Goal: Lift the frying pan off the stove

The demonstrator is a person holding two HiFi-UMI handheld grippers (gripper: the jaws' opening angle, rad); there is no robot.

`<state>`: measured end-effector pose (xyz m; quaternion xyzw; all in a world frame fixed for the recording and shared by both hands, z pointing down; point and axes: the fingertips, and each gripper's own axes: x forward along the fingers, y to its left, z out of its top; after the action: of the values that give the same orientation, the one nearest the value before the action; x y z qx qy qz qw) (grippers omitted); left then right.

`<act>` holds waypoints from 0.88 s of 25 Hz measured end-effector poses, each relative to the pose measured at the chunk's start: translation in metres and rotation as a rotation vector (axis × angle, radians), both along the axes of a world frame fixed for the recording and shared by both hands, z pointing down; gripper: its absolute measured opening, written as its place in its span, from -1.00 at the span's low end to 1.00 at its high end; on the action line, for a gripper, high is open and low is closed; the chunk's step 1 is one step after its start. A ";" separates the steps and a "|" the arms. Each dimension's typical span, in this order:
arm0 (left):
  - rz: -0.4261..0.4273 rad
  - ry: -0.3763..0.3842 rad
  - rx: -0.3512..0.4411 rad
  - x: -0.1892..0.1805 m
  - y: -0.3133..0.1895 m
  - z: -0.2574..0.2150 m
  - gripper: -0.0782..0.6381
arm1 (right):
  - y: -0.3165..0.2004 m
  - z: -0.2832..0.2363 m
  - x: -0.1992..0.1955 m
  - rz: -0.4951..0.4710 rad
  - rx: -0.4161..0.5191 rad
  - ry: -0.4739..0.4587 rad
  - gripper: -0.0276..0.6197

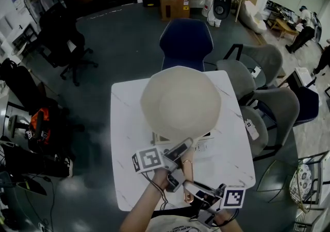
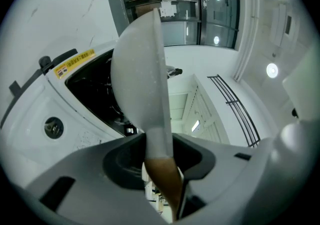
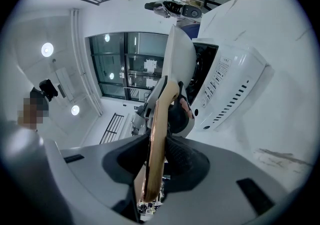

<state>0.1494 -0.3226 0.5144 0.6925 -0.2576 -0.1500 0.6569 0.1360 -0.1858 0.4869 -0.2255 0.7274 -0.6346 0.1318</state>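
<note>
A cream frying pan [image 1: 180, 103] is tipped up with its pale underside toward me and hides most of the white stove [image 1: 207, 136] on the table. Its copper-brown handle [image 1: 186, 166] runs back toward me. My left gripper [image 1: 179, 150] is shut on the handle close to the pan. My right gripper [image 1: 190, 186] is shut on the handle's end. In the left gripper view the pan [image 2: 140, 64] stands edge-on above my gripper [image 2: 160, 156], beside the stove [image 2: 55, 119]. In the right gripper view the handle [image 3: 157, 129] passes between the pads of my gripper [image 3: 155, 161].
The white marble table [image 1: 124, 138] is small, with its edges close on all sides. A blue chair [image 1: 185, 40] stands at its far side and grey chairs [image 1: 268, 102] at the right. A black office chair [image 1: 59, 35] and bags are on the floor at the left.
</note>
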 end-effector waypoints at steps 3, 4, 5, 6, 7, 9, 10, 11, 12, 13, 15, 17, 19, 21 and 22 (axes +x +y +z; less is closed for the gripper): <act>-0.002 0.007 -0.002 0.000 -0.001 -0.001 -0.33 | 0.000 0.000 0.001 -0.001 0.000 0.011 -0.56; -0.003 0.008 -0.003 -0.001 0.000 -0.002 -0.33 | 0.000 0.000 0.000 -0.001 0.000 0.012 -0.56; -0.005 0.010 -0.005 -0.002 0.000 -0.002 -0.33 | 0.000 -0.002 0.000 0.000 0.000 0.009 -0.55; -0.006 0.013 -0.007 -0.002 0.000 -0.003 -0.33 | 0.000 -0.003 -0.001 0.002 0.002 0.006 -0.55; -0.007 0.018 -0.010 -0.002 0.000 -0.004 -0.33 | 0.001 -0.005 -0.001 0.004 0.003 0.002 -0.55; -0.007 0.019 -0.011 -0.002 0.001 -0.004 -0.33 | 0.001 -0.006 -0.002 0.006 0.006 -0.003 -0.55; -0.006 0.017 -0.008 -0.003 0.002 -0.003 -0.33 | 0.001 -0.006 -0.002 0.005 0.007 -0.004 -0.55; -0.005 0.019 -0.006 -0.003 0.002 -0.003 -0.33 | 0.002 -0.006 -0.002 0.004 0.009 -0.003 -0.55; -0.004 0.022 -0.005 -0.002 0.003 -0.003 -0.33 | 0.002 -0.006 -0.002 0.003 0.010 -0.001 -0.55; -0.004 0.026 -0.004 -0.002 0.003 -0.003 -0.33 | 0.003 -0.006 -0.002 0.002 0.011 0.000 -0.55; -0.007 0.030 -0.004 -0.002 0.004 -0.005 -0.33 | 0.004 -0.007 -0.002 0.000 0.013 0.002 -0.55; -0.012 0.028 -0.004 -0.003 0.005 -0.008 -0.33 | 0.005 -0.007 -0.001 -0.002 0.011 0.004 -0.55; -0.020 0.018 0.002 -0.006 0.005 -0.010 -0.33 | 0.006 -0.008 -0.001 -0.006 0.010 0.006 -0.55; -0.028 0.014 0.006 -0.007 0.005 -0.012 -0.33 | 0.006 -0.012 -0.001 -0.012 0.020 -0.001 -0.55; -0.030 0.013 0.008 -0.007 0.005 -0.013 -0.33 | 0.006 -0.015 -0.002 -0.016 0.026 -0.005 -0.55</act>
<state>0.1421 -0.3177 0.5012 0.6902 -0.2633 -0.1654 0.6534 0.1340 -0.1803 0.4723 -0.2162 0.7371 -0.6266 0.1314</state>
